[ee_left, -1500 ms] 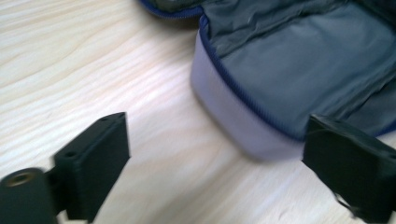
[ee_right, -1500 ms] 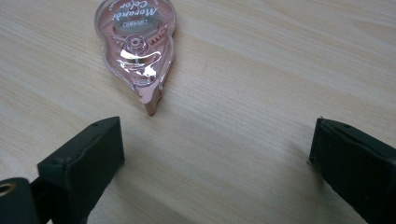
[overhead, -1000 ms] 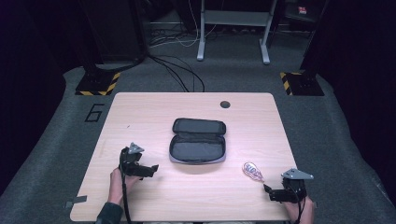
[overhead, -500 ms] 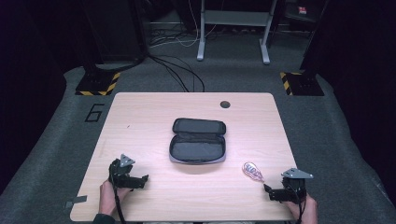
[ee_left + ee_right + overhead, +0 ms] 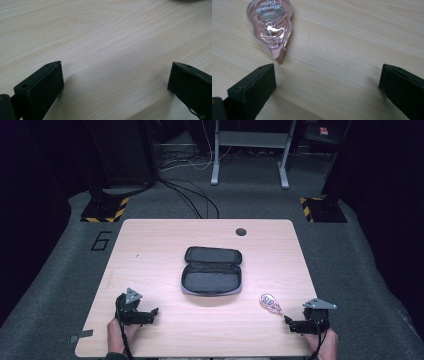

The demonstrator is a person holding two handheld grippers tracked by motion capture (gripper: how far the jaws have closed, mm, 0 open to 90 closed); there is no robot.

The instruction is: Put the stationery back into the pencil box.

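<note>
Two grippers low at the near edge of the wooden table [image 5: 150, 245]. Right gripper [image 5: 296, 324], near right corner: jaws spread wide, nothing between them, tips close to the wood. Pink correction tape dispenser [image 5: 271, 26] lies flat just beyond its left jaw in the right gripper view, nose toward the jaw, not touching; in the high view it sits just left of that gripper. Left gripper [image 5: 150, 315], near left corner: jaws likewise wide apart over bare wood. Open dark zip case [image 5: 212, 271] at table centre, well apart from both.
</note>
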